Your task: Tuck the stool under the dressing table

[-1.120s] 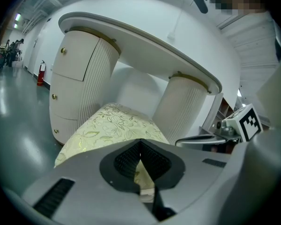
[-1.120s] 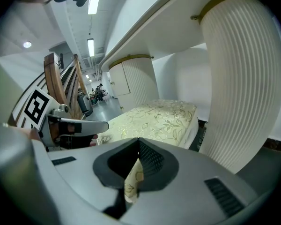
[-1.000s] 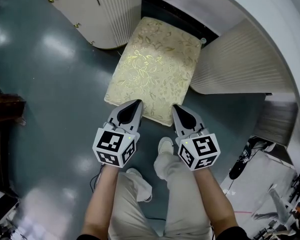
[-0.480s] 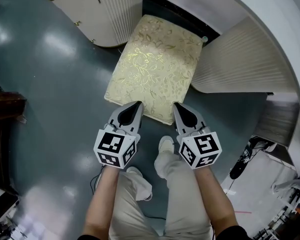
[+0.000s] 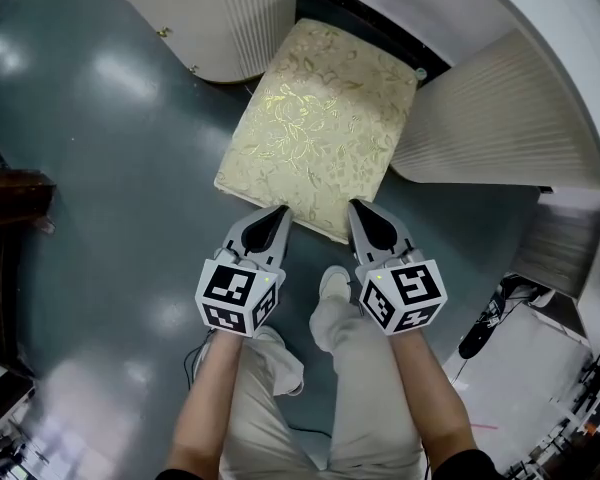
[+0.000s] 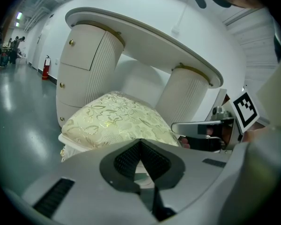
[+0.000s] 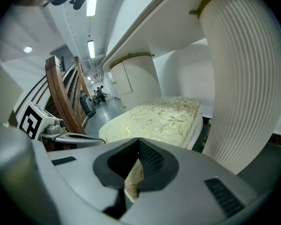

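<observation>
— Stool (image 5: pixel 320 108) position: where is it seen?
— It is seen on the grey floor (image 5: pixel 100 168), with its gold-patterned cushion facing up. Its far end is set between the two ribbed pedestals of the desk (image 5: pixel 570 58), at the dark gap under the white top. Its near end is left out on the floor, towards the person's legs (image 5: pixel 350 368).
— How is the left gripper (image 5: pixel 276 214) placed?
— It is held at the near edge of the cushion, left of the middle. In the left gripper view its fingers (image 6: pixel 154 161) are seen drawn together to a point, and a pale strip of the stool's edge is caught in the narrow gap below the tips.
— And the right gripper (image 5: pixel 360 208)?
— It is held at the same edge, close to the right corner and near the right pedestal (image 5: pixel 490 118). In the right gripper view its fingers (image 7: pixel 152 161) are closed on the patterned cushion edge, a fold of which is seen between them.
— What else is shown?
— The two grippers are held side by side, a little apart, with their marker cubes turned up to the head view. Small gold knobs are seen on the left pedestal (image 5: pixel 230 18). A wooden frame (image 7: pixel 61 93) is seen in the right gripper view, and a red fire extinguisher (image 6: pixel 46 71) is seen by the far wall in the left gripper view.
</observation>
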{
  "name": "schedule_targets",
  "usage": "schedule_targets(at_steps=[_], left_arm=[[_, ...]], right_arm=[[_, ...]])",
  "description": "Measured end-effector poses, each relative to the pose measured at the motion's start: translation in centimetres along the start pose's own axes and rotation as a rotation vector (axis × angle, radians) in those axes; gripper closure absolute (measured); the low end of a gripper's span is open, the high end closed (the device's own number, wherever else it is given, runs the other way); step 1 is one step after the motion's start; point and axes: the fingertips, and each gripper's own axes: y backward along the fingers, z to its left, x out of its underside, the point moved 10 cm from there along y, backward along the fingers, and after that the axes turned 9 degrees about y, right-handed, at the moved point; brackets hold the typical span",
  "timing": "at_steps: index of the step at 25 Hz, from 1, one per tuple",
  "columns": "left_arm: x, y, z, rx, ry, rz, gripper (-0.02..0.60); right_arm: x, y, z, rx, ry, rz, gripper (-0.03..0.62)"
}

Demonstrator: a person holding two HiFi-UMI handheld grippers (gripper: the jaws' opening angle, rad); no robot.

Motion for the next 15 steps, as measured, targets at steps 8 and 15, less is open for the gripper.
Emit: schedule_targets(at_steps=[8, 15], left_arm=[[0.64, -0.05, 0.11, -0.019, 0.003, 0.015, 0.572], [0.31, -0.4, 0.07, -0.022, 0.027, 0.022, 0.574]], right_arm=[[0.13, -0.07, -0.33, -0.002, -0.006, 0.004, 0.585], [-0.1, -0.03, -0.68, 0.013, -0.016, -0.002, 0.585]])
